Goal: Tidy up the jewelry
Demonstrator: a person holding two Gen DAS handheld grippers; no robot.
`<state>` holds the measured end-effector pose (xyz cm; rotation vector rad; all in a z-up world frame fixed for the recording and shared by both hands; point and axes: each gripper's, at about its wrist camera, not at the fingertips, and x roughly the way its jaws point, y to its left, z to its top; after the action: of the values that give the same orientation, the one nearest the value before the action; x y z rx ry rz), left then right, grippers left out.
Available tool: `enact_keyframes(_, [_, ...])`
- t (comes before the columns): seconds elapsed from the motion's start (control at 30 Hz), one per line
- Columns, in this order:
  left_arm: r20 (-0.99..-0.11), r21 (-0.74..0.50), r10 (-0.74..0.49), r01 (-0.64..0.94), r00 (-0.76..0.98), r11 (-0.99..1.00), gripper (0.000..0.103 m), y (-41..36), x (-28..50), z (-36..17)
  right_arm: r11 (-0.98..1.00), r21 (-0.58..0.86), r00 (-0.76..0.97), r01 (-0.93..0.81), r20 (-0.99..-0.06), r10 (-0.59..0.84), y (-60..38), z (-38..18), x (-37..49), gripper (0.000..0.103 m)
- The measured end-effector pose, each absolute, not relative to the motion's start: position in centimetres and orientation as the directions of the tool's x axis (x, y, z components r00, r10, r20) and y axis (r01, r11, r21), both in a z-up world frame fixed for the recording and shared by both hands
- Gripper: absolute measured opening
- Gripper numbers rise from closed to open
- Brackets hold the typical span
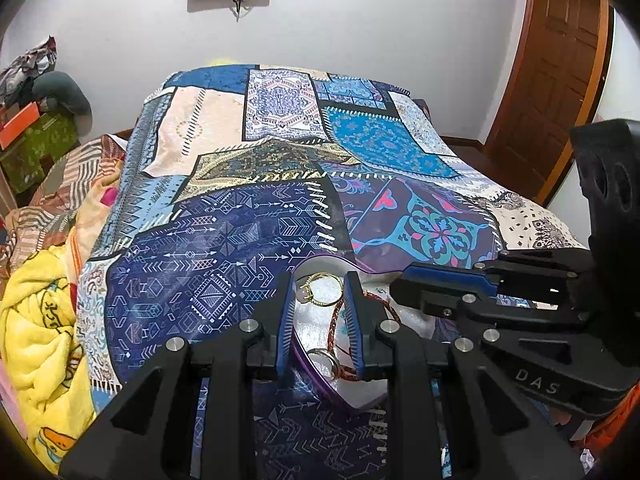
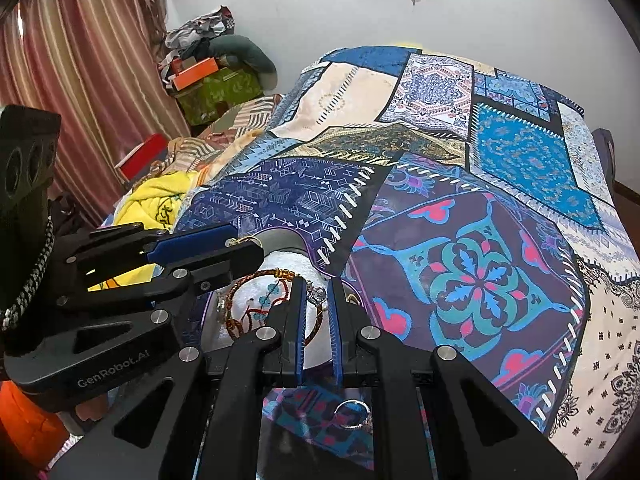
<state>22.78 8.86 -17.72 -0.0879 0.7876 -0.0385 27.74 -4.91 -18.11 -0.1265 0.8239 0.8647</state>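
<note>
Both tools over the purple-rimmed jewelry tray (image 1: 316,376) on the patchwork bedspread (image 1: 224,240): left tool (image 1: 320,280) spread apart above gold rings (image 1: 320,290), right tool (image 2: 318,286) slightly parted, nothing clamped, beside the red braided bracelet (image 2: 256,280).

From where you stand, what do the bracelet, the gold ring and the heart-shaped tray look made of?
Bracelet: braided red-brown cord with gold-coloured beads, matte and woven. Gold ring: thin shiny metal, probably gold-toned, carrying a pale stone. Heart-shaped tray: glossy purple rim, likely plastic, with a white lining that looks soft; I cannot tell which fabric.
</note>
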Motion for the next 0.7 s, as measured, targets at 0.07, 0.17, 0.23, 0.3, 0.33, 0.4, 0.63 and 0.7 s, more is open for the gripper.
enact_keyframes(0.07, [-0.706, -0.093, -0.063, -0.004, 0.705, 0.996, 0.023, 8.9, 22.8, -17.9, 0.659, 0.212, 0.365, -0.721, -0.693, 0.622, -4.8, -18.3, 27.7, 0.01])
enact_keyframes(0.17, [-0.707, -0.103, -0.065, -0.011, 0.704, 0.995, 0.023, 9.1, 22.9, -18.1, 0.654, 0.209, 0.358, -0.727, -0.697, 0.621, -4.6, -18.5, 27.7, 0.01])
enact_keyframes(0.23, [-0.71, -0.11, -0.073, -0.007, 0.7, 0.994, 0.023, 9.1, 23.0, -18.2, 0.649, 0.2, 0.358, -0.734, -0.698, 0.62, -4.6, -18.5, 27.6, 0.01])
enact_keyframes(0.3, [-0.713, -0.111, -0.078, -0.001, 0.697, 0.994, 0.023, 9.1, 23.0, -18.1, 0.649, 0.184, 0.366, -0.738, -0.7, 0.614, -4.5, -18.4, 27.4, 0.01])
enact_keyframes(0.33, [-0.714, -0.11, -0.079, 0.001, 0.696, 0.994, 0.023, 9.1, 22.9, -18.1, 0.648, 0.176, 0.367, -0.741, -0.702, 0.611, -4.4, -18.3, 27.4, 0.01])
enact_keyframes(0.4, [-0.716, -0.109, -0.081, 0.004, 0.693, 0.994, 0.023, 9.1, 22.9, -18.0, 0.647, 0.165, 0.371, -0.744, -0.704, 0.606, -4.3, -18.3, 27.2, 0.01])
enact_keyframes(0.63, [-0.71, -0.112, -0.074, -0.009, 0.701, 0.994, 0.023, 9.4, 22.3, -16.9, 0.659, 0.133, 0.392, -0.741, -0.711, 0.584, -4.5, -17.8, 26.7, 0.021])
enact_keyframes(0.7, [-0.703, -0.113, -0.071, -0.013, 0.707, 0.994, 0.024, 9.5, 22.0, -16.4, 0.662, 0.123, 0.403, -0.739, -0.706, 0.582, -4.7, -17.4, 26.6, 0.023])
